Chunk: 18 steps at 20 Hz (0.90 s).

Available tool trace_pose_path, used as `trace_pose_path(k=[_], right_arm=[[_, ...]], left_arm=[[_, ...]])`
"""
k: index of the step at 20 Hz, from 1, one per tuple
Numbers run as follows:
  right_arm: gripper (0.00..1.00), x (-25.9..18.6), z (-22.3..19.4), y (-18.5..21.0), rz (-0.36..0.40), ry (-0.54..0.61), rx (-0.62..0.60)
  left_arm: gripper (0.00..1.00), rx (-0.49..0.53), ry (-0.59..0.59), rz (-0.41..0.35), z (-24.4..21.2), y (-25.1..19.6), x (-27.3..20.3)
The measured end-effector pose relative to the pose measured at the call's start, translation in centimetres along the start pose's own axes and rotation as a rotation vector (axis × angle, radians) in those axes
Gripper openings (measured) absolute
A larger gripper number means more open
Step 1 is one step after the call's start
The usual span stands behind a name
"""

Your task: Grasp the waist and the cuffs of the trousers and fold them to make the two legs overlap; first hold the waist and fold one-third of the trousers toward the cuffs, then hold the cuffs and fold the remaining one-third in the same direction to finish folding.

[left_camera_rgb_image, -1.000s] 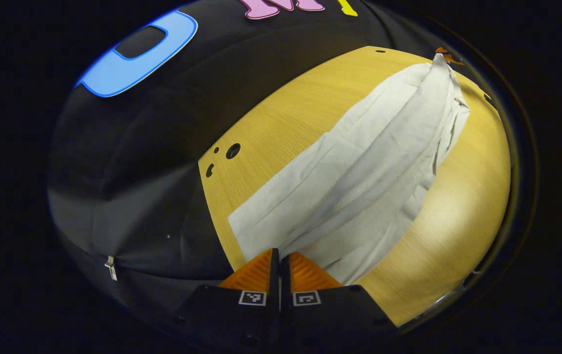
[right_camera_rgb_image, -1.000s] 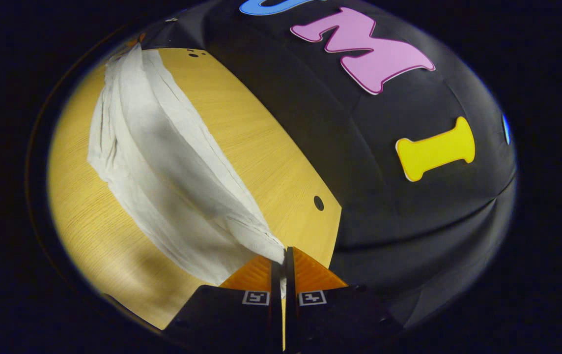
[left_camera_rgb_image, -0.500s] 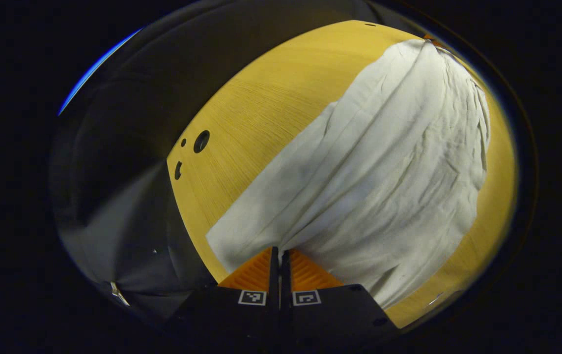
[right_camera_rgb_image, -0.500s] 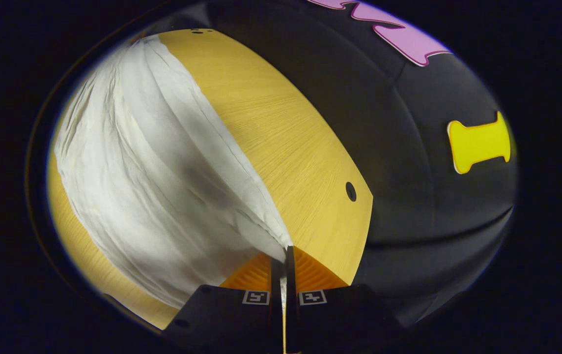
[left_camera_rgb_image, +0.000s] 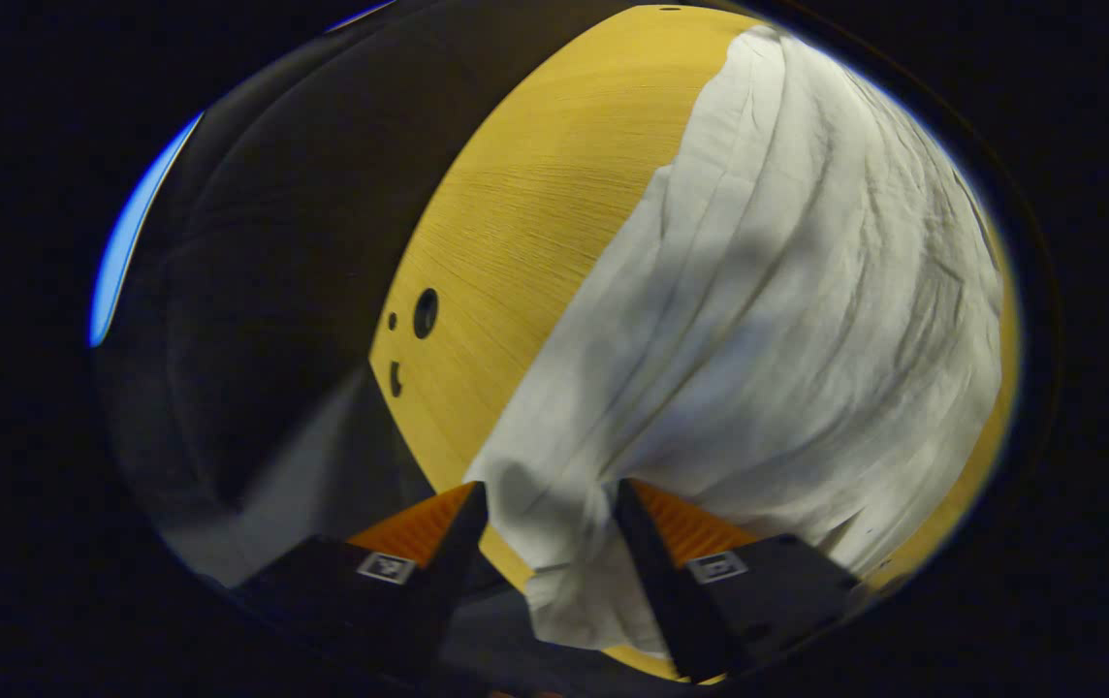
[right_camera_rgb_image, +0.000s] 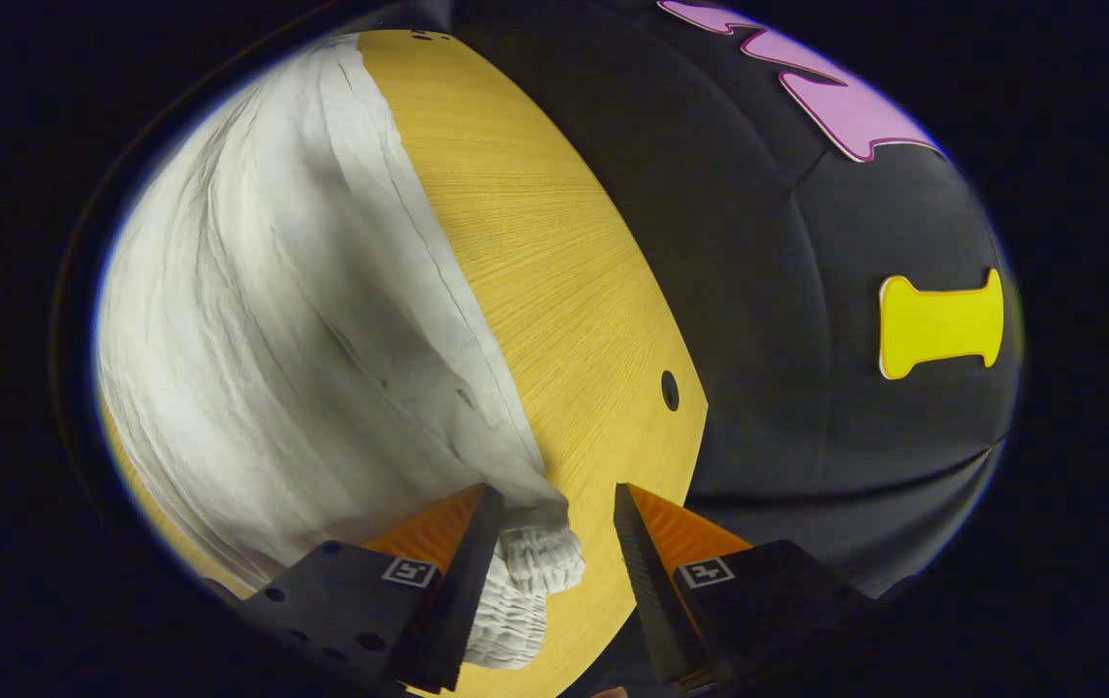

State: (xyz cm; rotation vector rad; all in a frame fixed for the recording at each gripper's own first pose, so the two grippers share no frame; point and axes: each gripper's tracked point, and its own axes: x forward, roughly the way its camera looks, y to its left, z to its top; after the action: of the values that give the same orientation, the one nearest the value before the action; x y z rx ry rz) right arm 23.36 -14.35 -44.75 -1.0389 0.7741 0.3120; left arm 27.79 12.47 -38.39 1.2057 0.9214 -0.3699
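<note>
In the left gripper view the trousers (left_camera_rgb_image: 787, 320) lie on the table (left_camera_rgb_image: 516, 194), running from 6 o'clock up toward 1 o'clock, with bare table at their 10 o'clock side and the booth wall (left_camera_rgb_image: 273, 242) beyond it. One end of them sits between the parted fingers of the left gripper (left_camera_rgb_image: 547, 499). In the right gripper view the trousers (right_camera_rgb_image: 264, 320) run from 6 toward 11 o'clock, bare table (right_camera_rgb_image: 554, 291) at their 3 o'clock side, with a gathered end between the parted fingers of the right gripper (right_camera_rgb_image: 550, 504).
</note>
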Motion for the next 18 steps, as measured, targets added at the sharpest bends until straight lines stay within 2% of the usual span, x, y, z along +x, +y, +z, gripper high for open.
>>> trace_pose_path(k=[1, 2, 3, 7, 10, 13, 15, 16, 18], right_arm=[[0.78, -0.2, 0.0, -0.7, -0.009, -0.007, -0.003], [0.88, -0.4, -0.2, -1.0, -0.011, -0.013, -0.003], [0.90, -0.8, -0.4, -1.1, -0.008, -0.019, -0.004], [0.94, -3.1, -2.9, -2.0, -0.035, -0.013, -0.082], [0.93, -4.5, -6.9, -3.7, -0.075, 0.059, -0.102], [0.93, -7.2, -10.1, -4.6, -0.114, 0.120, 0.080], [0.96, -9.0, -10.7, -4.2, -0.131, 0.129, 0.270], [0.94, -9.9, -10.7, -3.6, -0.128, 0.126, 0.366], [0.94, -11.4, -9.6, -1.7, -0.094, 0.104, 0.570]], left_arm=[[1.00, 0.023, 0.006, -0.002, 0.0, 0.0, -0.3], [0.99, 0.055, 0.000, 0.010, -0.2, 0.4, -0.5], [0.98, 0.087, -0.011, 0.030, -0.2, 0.7, -0.5], [0.99, 0.176, -0.006, 0.056, -2.8, 0.9, -1.4], [0.99, 0.164, 0.056, 0.073, -6.4, 1.2, -2.1], [0.98, 0.087, 0.094, 0.076, -10.2, 1.5, -2.4], [0.98, 0.040, 0.128, 0.078, -13.0, 1.2, -3.2], [0.98, 0.013, 0.143, 0.080, -14.4, 1.0, -3.7], [0.98, -0.066, 0.153, 0.080, -16.3, 0.3, -4.8]])
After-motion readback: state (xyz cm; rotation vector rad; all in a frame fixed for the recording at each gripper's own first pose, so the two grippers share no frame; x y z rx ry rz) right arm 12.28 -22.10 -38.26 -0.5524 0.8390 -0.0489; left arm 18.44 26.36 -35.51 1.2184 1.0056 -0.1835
